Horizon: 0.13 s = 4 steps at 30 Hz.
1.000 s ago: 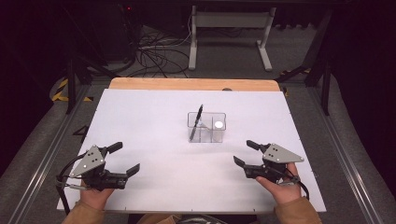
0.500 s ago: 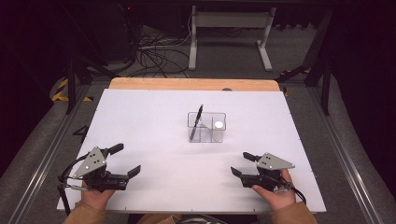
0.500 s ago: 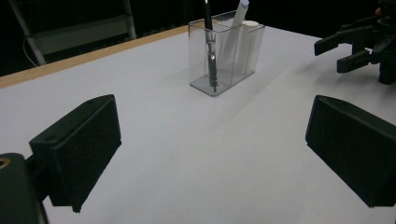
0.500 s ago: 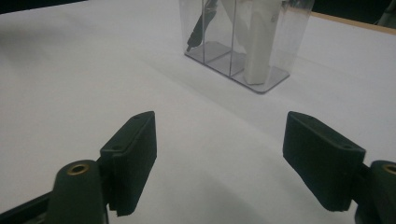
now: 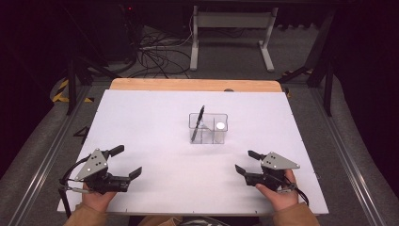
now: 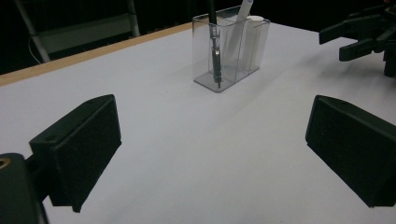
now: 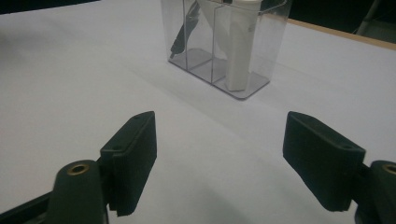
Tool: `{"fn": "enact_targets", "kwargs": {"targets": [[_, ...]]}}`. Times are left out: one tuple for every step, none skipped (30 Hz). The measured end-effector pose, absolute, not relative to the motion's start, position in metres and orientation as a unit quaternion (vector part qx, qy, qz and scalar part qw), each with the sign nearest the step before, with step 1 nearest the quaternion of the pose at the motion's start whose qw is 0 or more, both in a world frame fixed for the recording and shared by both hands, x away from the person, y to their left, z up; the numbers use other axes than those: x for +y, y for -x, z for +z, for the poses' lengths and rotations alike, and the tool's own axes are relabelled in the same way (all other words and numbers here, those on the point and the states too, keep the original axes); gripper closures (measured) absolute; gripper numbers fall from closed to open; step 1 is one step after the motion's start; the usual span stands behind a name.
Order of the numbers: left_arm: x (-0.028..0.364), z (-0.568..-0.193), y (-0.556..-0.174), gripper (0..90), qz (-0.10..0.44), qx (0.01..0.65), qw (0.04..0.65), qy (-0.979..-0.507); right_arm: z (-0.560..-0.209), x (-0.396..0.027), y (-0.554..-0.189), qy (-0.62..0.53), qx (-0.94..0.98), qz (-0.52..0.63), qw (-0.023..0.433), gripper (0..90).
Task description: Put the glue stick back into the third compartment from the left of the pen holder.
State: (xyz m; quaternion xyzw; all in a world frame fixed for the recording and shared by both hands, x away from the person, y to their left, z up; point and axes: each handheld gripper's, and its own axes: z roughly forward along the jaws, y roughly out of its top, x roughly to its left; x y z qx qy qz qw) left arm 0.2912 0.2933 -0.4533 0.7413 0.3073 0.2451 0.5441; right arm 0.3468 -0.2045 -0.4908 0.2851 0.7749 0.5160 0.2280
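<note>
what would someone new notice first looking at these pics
The eye goes first to the clear pen holder standing alone near the middle of the white table, with a black pen leaning in its left compartment and a white marker upright at its right. Next come the two hand-held grippers at the near edge, the left gripper and the right gripper, both open, holding nothing and pointing toward the holder.

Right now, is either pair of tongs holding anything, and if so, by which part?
Nothing is held. The left tongs and right tongs both stand open over the bare table, well short of the clear holder with its black pen.
</note>
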Motion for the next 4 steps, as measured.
{"fn": "enact_targets", "kwargs": {"targets": [[0.2939,-0.4536,-0.2911,4.3,0.244,0.308,0.544,-0.742,-0.4903,-0.2048,-0.3469,-0.285,0.774,0.517,0.230,26.5],[0.2941,-0.4545,-0.2909,4.3,0.240,0.312,0.548,-0.738,-0.4898,-0.2052,-0.3471,-0.283,0.774,0.517,0.232,26.5],[0.2949,-0.4557,-0.2906,4.3,0.235,0.316,0.552,-0.735,-0.4895,-0.2054,-0.3471,-0.282,0.773,0.518,0.232,26.5],[0.2955,-0.4569,-0.2903,4.3,0.228,0.320,0.555,-0.733,-0.4892,-0.2055,-0.3469,-0.282,0.774,0.517,0.233,26.5]]}}
